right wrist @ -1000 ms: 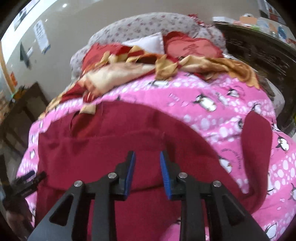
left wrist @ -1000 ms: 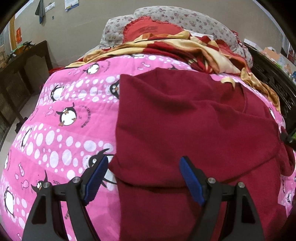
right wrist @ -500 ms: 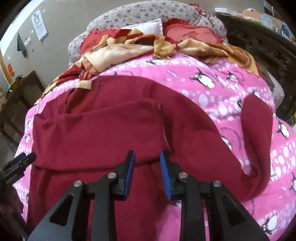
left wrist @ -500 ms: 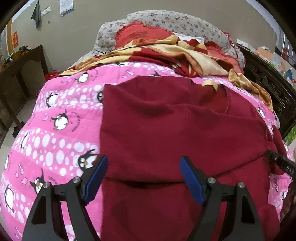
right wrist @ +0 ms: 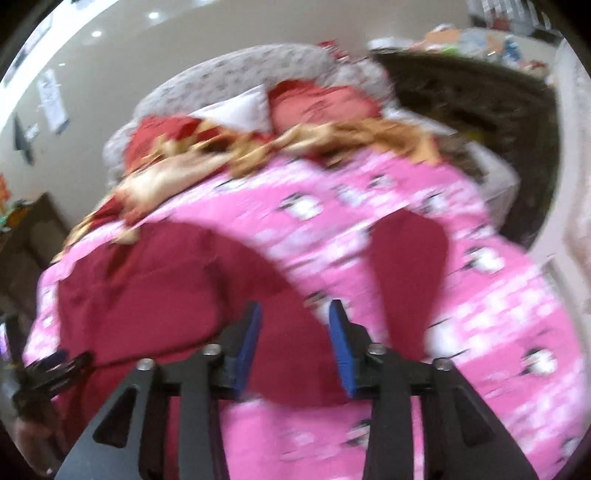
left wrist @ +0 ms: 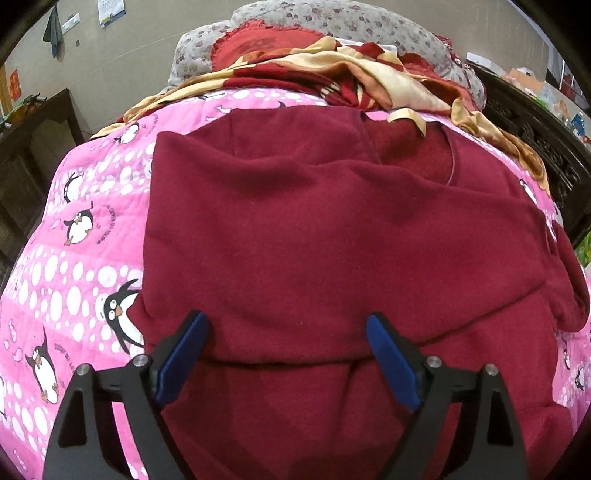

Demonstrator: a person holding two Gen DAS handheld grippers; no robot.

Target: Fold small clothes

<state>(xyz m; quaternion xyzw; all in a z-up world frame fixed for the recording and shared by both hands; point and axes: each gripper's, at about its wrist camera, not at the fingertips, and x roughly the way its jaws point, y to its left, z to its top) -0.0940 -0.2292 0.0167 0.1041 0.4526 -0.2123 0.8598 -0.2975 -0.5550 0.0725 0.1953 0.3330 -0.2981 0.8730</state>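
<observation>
A dark red garment (left wrist: 332,240) lies on the pink penguin quilt (left wrist: 74,258), with its near part folded over in a flap. My left gripper (left wrist: 285,319) hovers over the flap's front edge. Its jaws are opening wide and the blue pads press on nothing. The right wrist view is blurred by motion. There my right gripper (right wrist: 294,306) hangs over the garment's (right wrist: 155,295) right side with its jaws opening and nothing gripped. A red sleeve (right wrist: 410,266) stretches across the quilt (right wrist: 480,314) to its right. The left gripper (right wrist: 55,365) shows at the lower left.
Crumpled red-and-gold cloth (left wrist: 351,74) and flowered pillows (left wrist: 332,18) are piled at the bed's far end. Dark wooden furniture (left wrist: 29,147) stands to the left, and a dark carved frame (left wrist: 535,140) runs along the right side.
The left gripper moved right, further over the garment, and its jaws widened. The right gripper's jaws spread apart and it swung right toward the sleeve, blurring its view.
</observation>
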